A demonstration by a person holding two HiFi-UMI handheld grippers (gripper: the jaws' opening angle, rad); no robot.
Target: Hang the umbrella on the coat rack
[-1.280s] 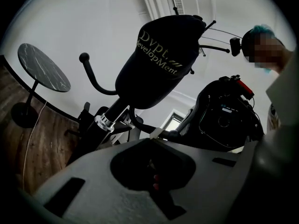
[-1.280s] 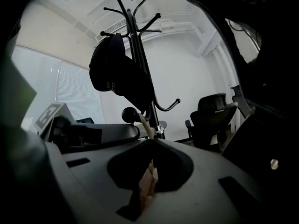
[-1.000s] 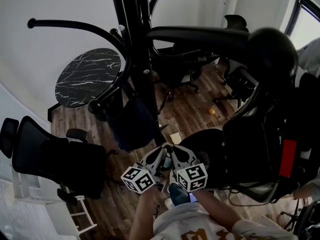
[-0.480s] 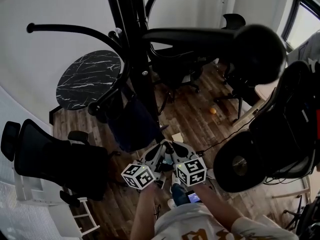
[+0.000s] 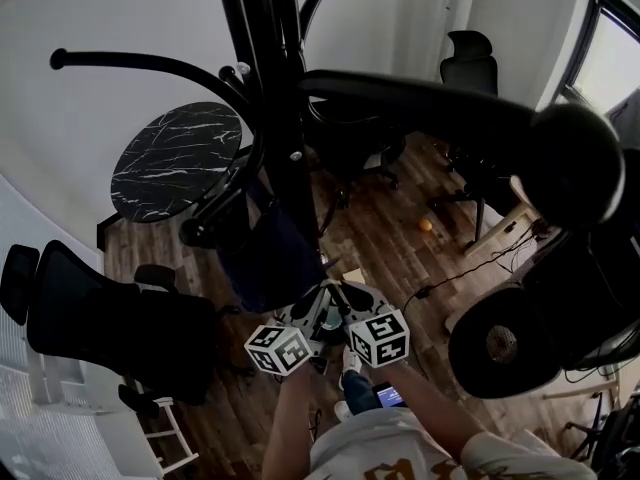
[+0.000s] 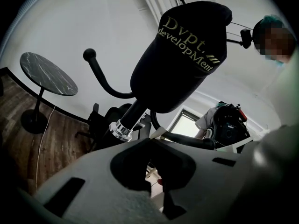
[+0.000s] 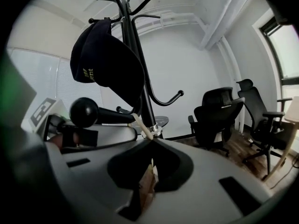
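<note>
Umbrella (image 5: 270,258) hangs on coat rack (image 5: 272,78), long axis down pole; left tool (image 6: 150,140), right tool (image 7: 152,140) pressed together.

Tally from where I stand:
- coat rack (image 5: 275,118): one
- umbrella (image 5: 265,258): one
- round marble-top table (image 5: 175,158): one
- black office chairs (image 5: 110,318): at least three, others overlapped
- small orange object (image 5: 425,224): one
- grippers: two, left gripper (image 5: 318,303) and right gripper (image 5: 345,300)
</note>
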